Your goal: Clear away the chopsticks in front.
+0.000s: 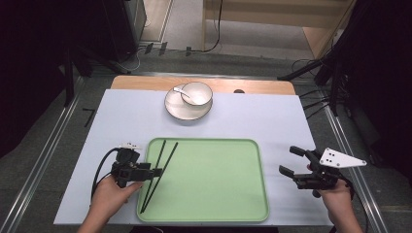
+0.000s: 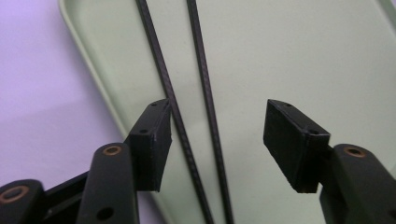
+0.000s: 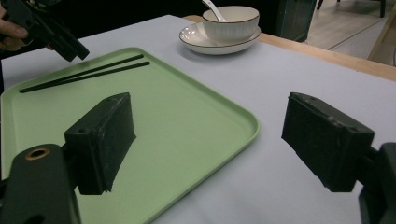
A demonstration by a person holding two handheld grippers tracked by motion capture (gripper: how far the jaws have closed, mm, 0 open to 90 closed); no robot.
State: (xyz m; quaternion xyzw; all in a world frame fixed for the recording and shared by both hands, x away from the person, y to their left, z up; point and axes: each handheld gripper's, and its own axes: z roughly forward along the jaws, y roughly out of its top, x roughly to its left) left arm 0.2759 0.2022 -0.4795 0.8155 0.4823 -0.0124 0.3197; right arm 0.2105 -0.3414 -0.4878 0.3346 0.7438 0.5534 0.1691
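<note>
A person's two hands come in from the near edge of a pale table, each holding a black two-jaw gripper. The left gripper (image 1: 156,172) hangs over the near left edge of a green tray (image 1: 218,194), its jaws parted and gripping nothing — two black chopsticks (image 1: 158,174) lie flat on the tray just under and between them, with the left jaw close beside one stick. In the left gripper view the chopsticks (image 2: 205,107) run side by side, slightly apart, up the tray's left part (image 2: 303,56). The right gripper (image 1: 291,162) sits right of the tray above bare table, jaws wide apart and empty. Farther off, near the table's far edge, a white bowl (image 1: 198,93) stands on a white plate (image 1: 176,109) — a white spoon (image 1: 181,92) rests in the bowl.
</note>
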